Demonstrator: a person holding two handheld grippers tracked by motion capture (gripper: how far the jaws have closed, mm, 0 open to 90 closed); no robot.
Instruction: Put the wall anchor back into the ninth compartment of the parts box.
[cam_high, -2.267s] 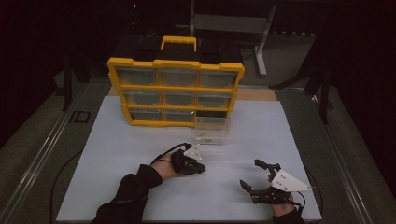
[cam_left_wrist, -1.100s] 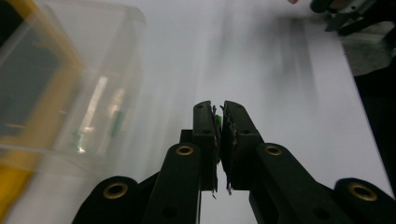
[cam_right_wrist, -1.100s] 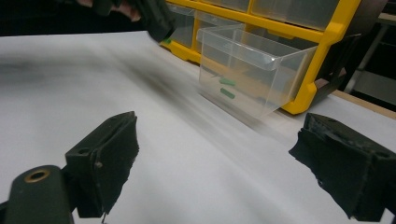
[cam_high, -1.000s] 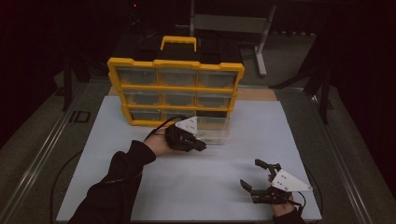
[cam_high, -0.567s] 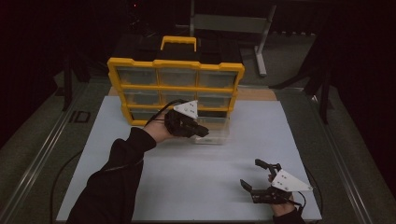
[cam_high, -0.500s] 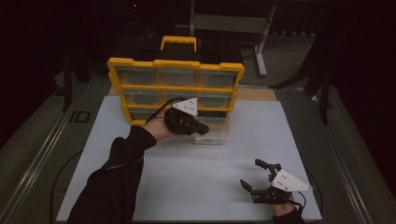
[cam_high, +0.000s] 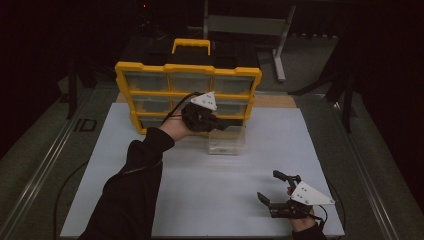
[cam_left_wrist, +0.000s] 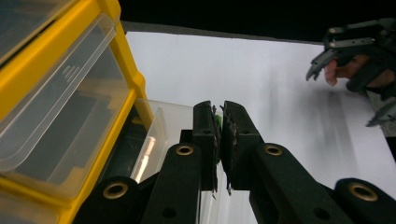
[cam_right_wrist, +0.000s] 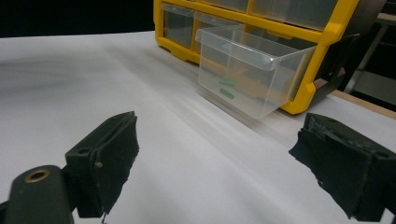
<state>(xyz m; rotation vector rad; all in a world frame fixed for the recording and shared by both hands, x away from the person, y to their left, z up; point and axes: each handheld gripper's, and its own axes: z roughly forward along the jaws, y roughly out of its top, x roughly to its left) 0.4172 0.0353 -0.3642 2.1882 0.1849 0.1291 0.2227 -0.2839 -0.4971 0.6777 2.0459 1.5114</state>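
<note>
A yellow organizer (cam_high: 187, 72) with clear drawers stands at the back of the white mat (cam_high: 200, 190). One clear drawer (cam_high: 227, 142) is pulled out and rests on the mat in front of it; in the right gripper view this drawer (cam_right_wrist: 252, 70) holds two small green pieces (cam_right_wrist: 226, 88). My left gripper (cam_high: 220, 124) hovers over that drawer, close to the organizer's front. Its jaws (cam_left_wrist: 218, 109) are shut on a small green piece (cam_left_wrist: 216, 122). My right gripper (cam_high: 268, 186) rests low on the mat at the near right, open with nothing between its fingers (cam_right_wrist: 217, 126).
The organizer's yellow frame (cam_left_wrist: 116, 28) and a clear drawer front (cam_left_wrist: 70, 93) stand close at the left gripper's left. The right hand's gripper (cam_left_wrist: 355, 51) shows far off across the mat. A metal stand (cam_high: 280, 45) is behind the organizer.
My left gripper has risen from the mat and moved away toward the organizer, ending above the pulled-out drawer with its jaws still shut. The right gripper has stayed put.
</note>
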